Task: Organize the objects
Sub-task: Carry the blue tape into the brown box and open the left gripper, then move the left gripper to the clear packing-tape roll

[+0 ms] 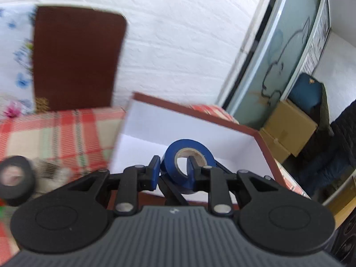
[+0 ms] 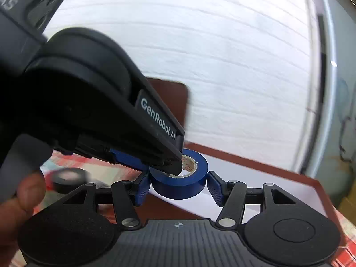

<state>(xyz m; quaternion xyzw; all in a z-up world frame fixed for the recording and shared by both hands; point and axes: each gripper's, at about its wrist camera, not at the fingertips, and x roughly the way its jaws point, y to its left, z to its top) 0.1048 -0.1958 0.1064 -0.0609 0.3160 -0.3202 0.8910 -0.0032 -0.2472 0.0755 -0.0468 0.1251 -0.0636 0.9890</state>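
The left claw (image 1: pixel 173 169) pinches the wall of a blue tape roll (image 1: pixel 189 166), one finger outside the ring and one through its core, so the roll hangs clenched ahead of it. The right claw (image 2: pixel 178 187) straddles the same tape roll (image 2: pixel 180 184) from both sides; its left pad looks to be touching the roll, while the right pad stands just beside it with a sliver of gap, so I read it as not truly gripping. Below and beyond both claws lies an open box (image 1: pixel 255 131) with a white inside and a red-brown rim.

Risks, as I judge them: with two claws on one roll, a pull in different directions could twist it out of the left pinch. If the left claw lets go before the right one closes properly, the roll could fall, hit the box rim and bounce onto the checked cloth (image 1: pixel 55 133).

A black tape roll (image 1: pixel 15 180) sits to the left of the left claw, smeared by blur. The box floor is mostly hidden behind the claws. In the right wrist view the left claw's body blocks much of the scene, and a thumb (image 2: pixel 29 191) shows at the edge
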